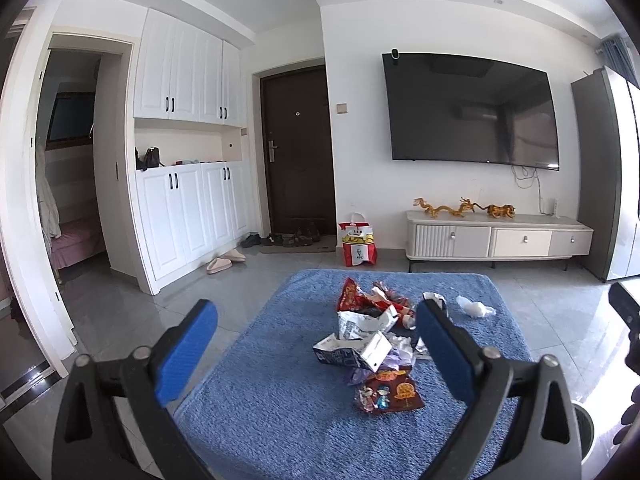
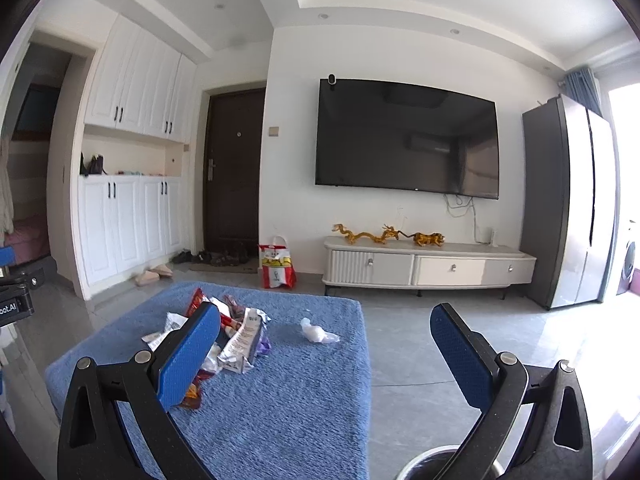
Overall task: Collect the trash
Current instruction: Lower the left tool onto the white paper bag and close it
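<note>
Overhead, both grippers hung above a shaggy blue rug point(image 1: 280, 420) on the grey tiled floor. Left gripper point(image 1: 316, 344): blue-padded fingers point(image 1: 186, 356) spread wide, nothing between them, clear of the rug. Right gripper point(image 2: 326, 346): likewise spread, nothing held.

Trash lay in a loose heap near the rug's middle: a crumpled white printed wrapper point(image 1: 366, 322), a torn blue-and-white carton point(image 1: 352, 352), a dark red snack packet with cartoon figures point(image 1: 390, 394) nearest the camera, and a red foil bag point(image 1: 352, 296) at the far side. A balled white tissue point(image 1: 474, 308) sat apart from the heap, toward the rug's right edge. Seen from the right wrist, the heap fell behind that gripper's left finger, the tissue point(image 2: 318, 332) between the two fingers.

A round grey bin rim point(image 2: 428, 462) showed at the bottom edge of the right view, just off the rug.

Beyond: red-and-white KFC paper bag point(image 1: 358, 244) on the floor beside a white low TV cabinet point(image 1: 496, 236), under a black wall-mounted television point(image 1: 472, 112).
</note>
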{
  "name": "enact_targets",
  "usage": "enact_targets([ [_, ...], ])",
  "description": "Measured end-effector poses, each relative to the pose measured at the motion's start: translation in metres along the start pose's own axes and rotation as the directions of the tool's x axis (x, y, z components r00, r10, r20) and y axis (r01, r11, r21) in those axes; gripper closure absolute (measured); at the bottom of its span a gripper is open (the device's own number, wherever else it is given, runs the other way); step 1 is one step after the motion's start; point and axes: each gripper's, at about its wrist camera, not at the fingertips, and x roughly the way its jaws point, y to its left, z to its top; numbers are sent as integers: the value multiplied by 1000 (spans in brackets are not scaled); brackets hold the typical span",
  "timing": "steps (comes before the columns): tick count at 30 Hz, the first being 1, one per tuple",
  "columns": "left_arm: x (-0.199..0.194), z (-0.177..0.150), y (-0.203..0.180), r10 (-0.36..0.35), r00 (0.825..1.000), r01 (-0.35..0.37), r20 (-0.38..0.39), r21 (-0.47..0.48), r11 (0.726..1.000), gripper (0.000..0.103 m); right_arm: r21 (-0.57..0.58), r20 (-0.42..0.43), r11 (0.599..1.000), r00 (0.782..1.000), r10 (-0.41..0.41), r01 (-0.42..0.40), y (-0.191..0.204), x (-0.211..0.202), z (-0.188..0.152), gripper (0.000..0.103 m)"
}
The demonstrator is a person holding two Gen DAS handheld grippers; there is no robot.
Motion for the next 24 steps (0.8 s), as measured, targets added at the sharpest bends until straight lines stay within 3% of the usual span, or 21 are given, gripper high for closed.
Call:
enact_targets([
  [4,23,-5,10,-37,998,37,-56,-12,999,2,13,-3,1000,1000,28,-28,-1,7,-4,0],
  [7,40,-17,9,-78,992,79,-99,7,997,2,7,-60,999,997,45,-45,2,23,-10,0],
  [14,96,-54,-16,-214,942,235,-258,51,971,3,-4,-243,998,968,66,-69,10,77,-41,0],
  [17,123,-65,-31,-252,914,287,-319,66,956,13,5,-291,997,954,71,-73,7,95,-55,0],
  [19,144,-71,-39,-260,895,306,-363,76,949,19,11,-326,997,943,70,-70,5,110,-64,0],
  [24,185,-86,-47,-233,878,304,-418,109,946,20,30,-400,997,913,80,-74,0,148,-81,0],
])
